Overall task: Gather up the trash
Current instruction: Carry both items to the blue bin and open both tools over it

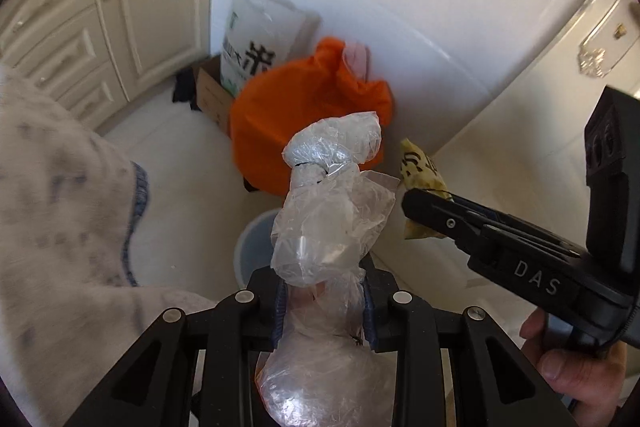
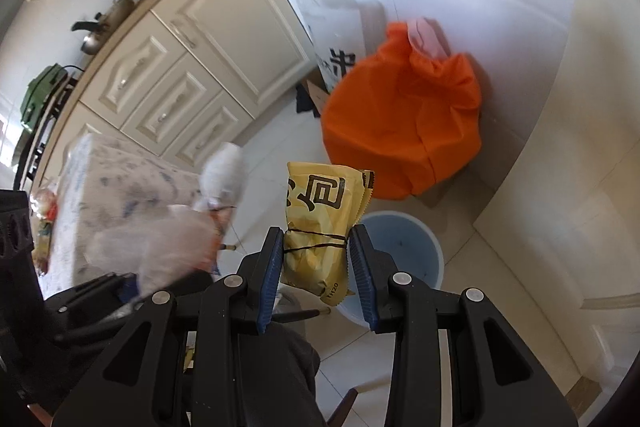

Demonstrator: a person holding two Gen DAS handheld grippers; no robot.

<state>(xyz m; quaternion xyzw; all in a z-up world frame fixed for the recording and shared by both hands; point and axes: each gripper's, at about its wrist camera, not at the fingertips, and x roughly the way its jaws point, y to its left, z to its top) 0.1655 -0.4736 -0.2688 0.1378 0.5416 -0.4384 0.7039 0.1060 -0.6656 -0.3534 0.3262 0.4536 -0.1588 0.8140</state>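
Observation:
My left gripper is shut on a crumpled clear plastic bag and holds it in the air above a light blue bin on the floor. My right gripper is shut on a yellow snack wrapper tied with a dark thread, held just left of and above the same blue bin. In the left wrist view the right gripper reaches in from the right with the yellow wrapper. In the right wrist view the clear bag shows blurred at the left.
A large orange bag sits against the white wall behind the bin, with a white rice sack and a cardboard box beside it. Cream cabinets run along the left. A table with a patterned cloth is at the left.

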